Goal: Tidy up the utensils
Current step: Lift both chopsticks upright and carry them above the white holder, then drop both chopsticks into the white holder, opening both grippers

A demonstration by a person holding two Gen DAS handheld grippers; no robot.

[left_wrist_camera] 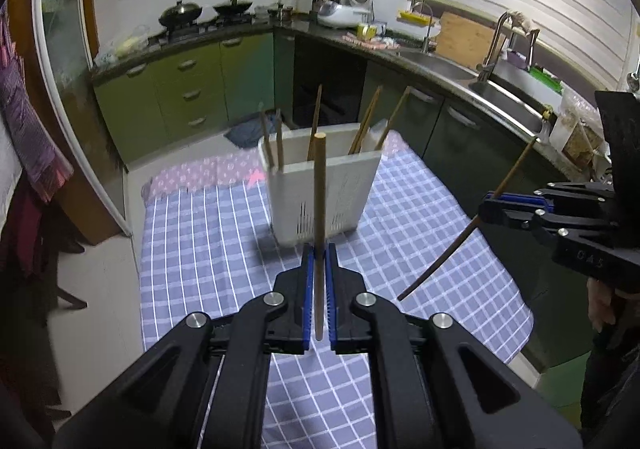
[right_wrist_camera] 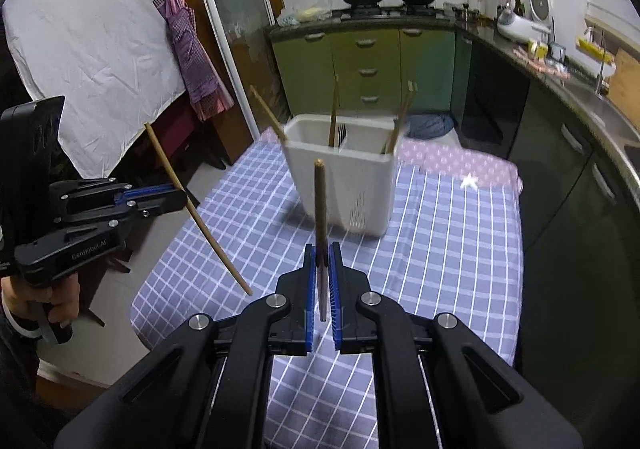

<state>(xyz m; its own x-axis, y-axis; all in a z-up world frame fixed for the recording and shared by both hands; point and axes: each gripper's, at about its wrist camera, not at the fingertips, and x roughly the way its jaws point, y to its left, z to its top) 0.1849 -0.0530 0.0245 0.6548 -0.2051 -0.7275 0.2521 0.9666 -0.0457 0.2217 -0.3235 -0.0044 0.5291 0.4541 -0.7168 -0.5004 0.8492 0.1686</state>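
Observation:
A white utensil holder (left_wrist_camera: 320, 189) stands on the checked tablecloth (left_wrist_camera: 200, 249) with several wooden chopsticks upright in it; in the right wrist view the holder (right_wrist_camera: 344, 185) also shows a dark fork. My left gripper (left_wrist_camera: 319, 253) is shut on a light wooden chopstick (left_wrist_camera: 319, 201), held upright in front of the holder; the left gripper also appears at the left of the right wrist view (right_wrist_camera: 176, 197). My right gripper (right_wrist_camera: 322, 253) is shut on a darker chopstick (right_wrist_camera: 320, 205), also upright; the right gripper shows at the right of the left wrist view (left_wrist_camera: 486, 205).
The table stands in a kitchen. Green cabinets (left_wrist_camera: 180, 89) and a stove with woks (left_wrist_camera: 180, 15) are behind it. A counter with a sink (left_wrist_camera: 512, 105) runs along the right. A pink cloth (left_wrist_camera: 208, 169) covers the table's far end.

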